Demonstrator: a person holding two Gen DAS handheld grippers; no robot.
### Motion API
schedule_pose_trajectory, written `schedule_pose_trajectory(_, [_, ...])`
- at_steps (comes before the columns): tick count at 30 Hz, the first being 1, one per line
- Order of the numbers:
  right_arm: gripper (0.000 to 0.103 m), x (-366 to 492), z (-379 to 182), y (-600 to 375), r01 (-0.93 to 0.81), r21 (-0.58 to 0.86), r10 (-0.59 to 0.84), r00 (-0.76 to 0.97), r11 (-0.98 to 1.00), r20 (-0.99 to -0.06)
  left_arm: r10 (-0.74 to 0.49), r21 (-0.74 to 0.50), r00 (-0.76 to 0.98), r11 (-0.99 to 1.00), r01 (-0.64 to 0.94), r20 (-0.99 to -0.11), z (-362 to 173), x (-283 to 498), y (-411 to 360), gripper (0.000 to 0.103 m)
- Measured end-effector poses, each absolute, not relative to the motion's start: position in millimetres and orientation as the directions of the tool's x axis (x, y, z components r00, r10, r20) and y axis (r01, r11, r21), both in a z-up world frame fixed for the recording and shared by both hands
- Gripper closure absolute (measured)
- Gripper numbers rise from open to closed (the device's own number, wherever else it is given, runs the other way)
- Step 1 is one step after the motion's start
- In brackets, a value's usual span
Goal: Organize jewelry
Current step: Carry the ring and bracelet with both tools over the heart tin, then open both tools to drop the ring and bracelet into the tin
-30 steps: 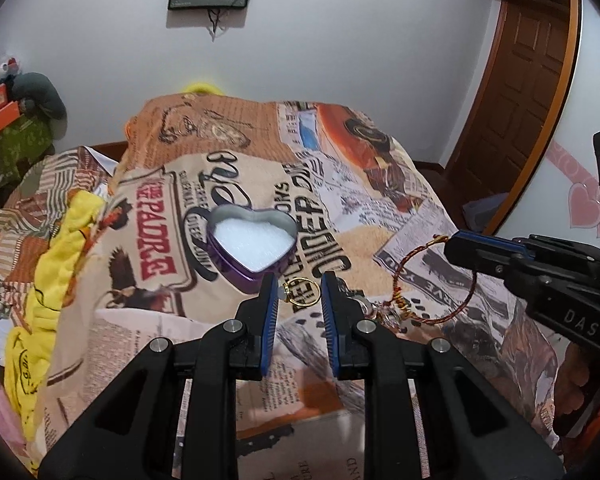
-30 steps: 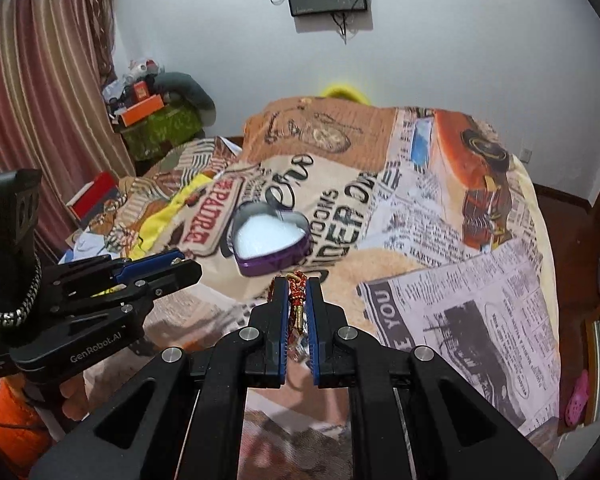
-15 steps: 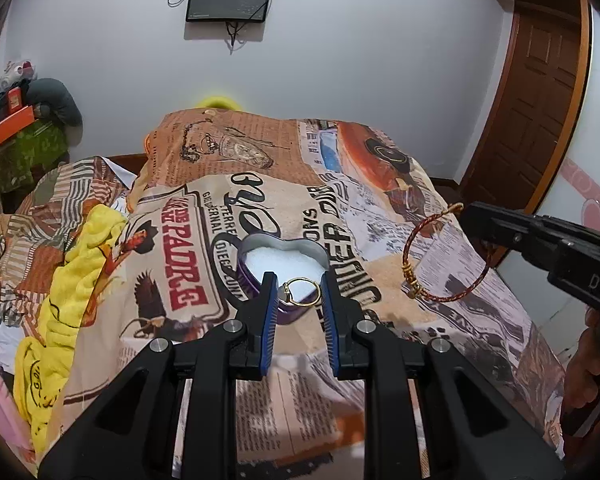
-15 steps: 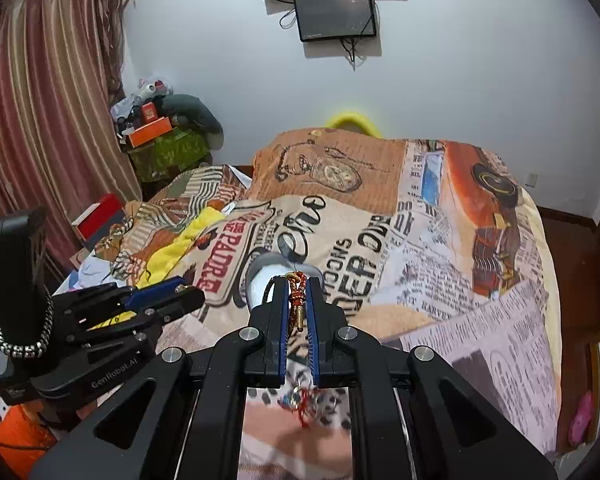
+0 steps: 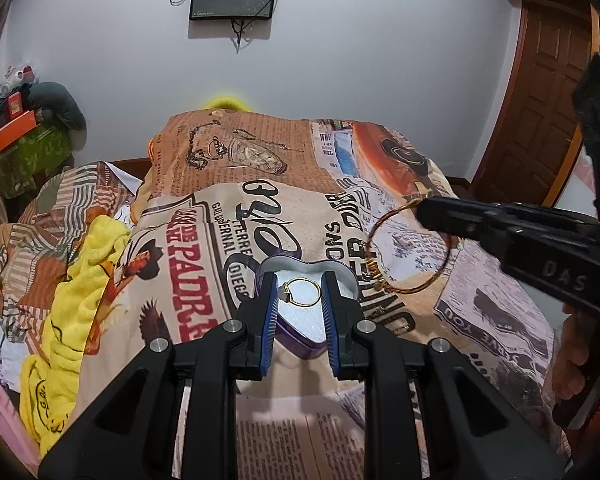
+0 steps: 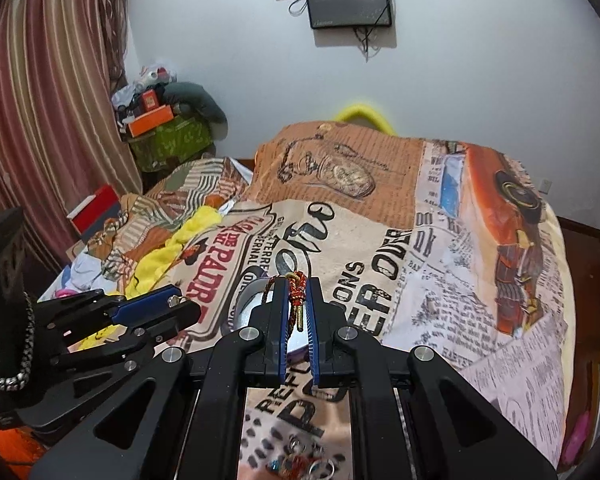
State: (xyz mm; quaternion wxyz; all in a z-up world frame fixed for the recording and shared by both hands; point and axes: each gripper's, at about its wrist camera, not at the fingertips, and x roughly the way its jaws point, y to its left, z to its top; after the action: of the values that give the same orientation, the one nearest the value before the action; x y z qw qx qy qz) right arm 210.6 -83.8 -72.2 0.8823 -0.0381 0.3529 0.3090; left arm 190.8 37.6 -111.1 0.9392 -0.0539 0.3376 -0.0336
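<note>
Both grippers have risen off the newspaper-print bedspread over the last second, so both pieces are ready to drop into the purple heart-shaped tin. The right gripper pinches the red-and-gold cord bracelet, hanging edge-on. The left gripper clamps the thin gold ring, face-on above the tin.

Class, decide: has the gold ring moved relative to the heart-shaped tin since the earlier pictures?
Yes. The gold ring, gripped by the left gripper, now hangs over the heart-shaped tin.
</note>
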Motion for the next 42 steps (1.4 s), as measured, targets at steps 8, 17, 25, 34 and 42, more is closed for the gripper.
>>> schedule_pose_trajectory(8, [0.096, 230.6, -89.6, -67.2, -0.622, 0.183, 0.550, 0.469, 0.761, -0.691, -0.087, -0.104, 0.754, 0.994, 0.025, -0.651, -121.1, 209.4, 37.4, 0.082])
schedule_pose_trajectory(17, [0.096, 250.3, -117.9, -52.5, -0.648, 0.230, 0.553, 0.351, 0.726, -0.755, -0.102, -0.119, 0.720, 0.993, 0.028, -0.687, -135.5, 226.4, 43.6, 0.082])
schedule_pose_trajectory(25, [0.095, 261.0, -137.1, -44.9, -0.655, 0.202, 0.506, 0.316, 0.728, -0.802, -0.138, -0.138, 0.677, 0.989, 0.055, -0.723, -150.4, 240.8, 41.4, 0.082])
schedule_pose_trajectory(34, [0.095, 268.7, -144.5, -52.1, -0.633, 0.240, 0.504, 0.276, 0.736, -0.818, -0.159, -0.136, 0.631, 0.987, 0.086, -0.759, -164.4, 252.8, 34.6, 0.082])
schedule_pose_trajectory(42, [0.076, 267.7, -138.1, -58.3, -0.633, 0.221, 0.504, 0.310, 0.742, -0.806, -0.155, -0.126, 0.614, 0.988, 0.090, -0.774, -168.2, 257.7, 31.2, 0.082])
